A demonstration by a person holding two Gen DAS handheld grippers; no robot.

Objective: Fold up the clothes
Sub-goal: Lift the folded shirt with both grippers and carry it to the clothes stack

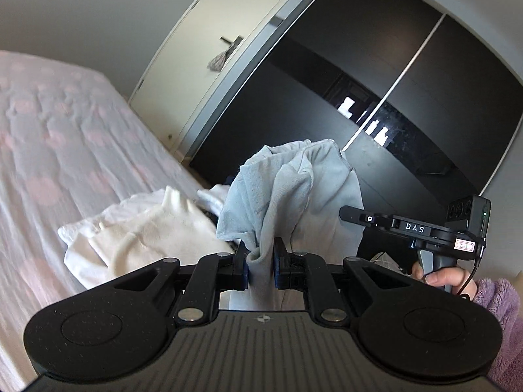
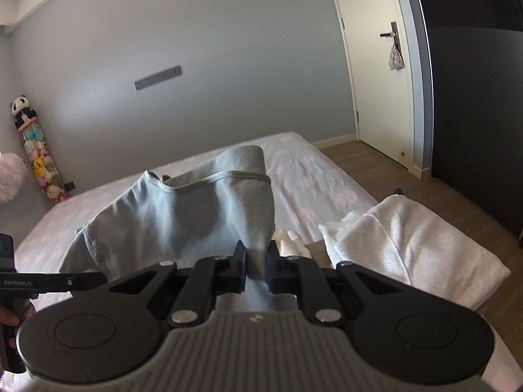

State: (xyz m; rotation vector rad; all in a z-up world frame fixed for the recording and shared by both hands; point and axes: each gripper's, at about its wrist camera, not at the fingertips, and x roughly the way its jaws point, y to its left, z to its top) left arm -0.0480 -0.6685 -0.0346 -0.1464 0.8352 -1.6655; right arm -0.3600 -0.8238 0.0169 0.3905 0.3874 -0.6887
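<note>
Nearest the lens in the left wrist view, the left gripper (image 1: 260, 263) has its two fingers clamped on a bunched fold of a light blue shirt (image 1: 294, 189), which rises crumpled above the jaws and hangs in the air. To the left, a bed (image 1: 49, 150) with a pale pink patterned cover stretches far into the room, and a heap of white clothes (image 1: 137, 238) lies on its near edge, just left of the shirt. Farther right stands a cream door (image 1: 202, 65) with a small cloth bag on its handle, then a dark glossy wardrobe (image 1: 376, 81). At the right edge the other tool sticks out sideways, held by a hand (image 1: 441, 277) in a fluffy purple sleeve (image 1: 500, 310).

In the right wrist view, the right gripper (image 2: 257, 266) is likewise closed on the blue shirt (image 2: 183, 215), pinching a narrow fold between its pads. From that pinch the shirt spreads up and to the left, its neckline (image 2: 215, 176) open toward the camera, lifted above the bed (image 2: 310, 176). At the far left a column of soft toys (image 2: 36, 150) topped by a panda leans in the corner. Near the lower left, the other tool's arm reaches toward the shirt's hem. Right of the jaws, a folded white garment (image 2: 415, 245) lies on the near corner of the bed.
</note>
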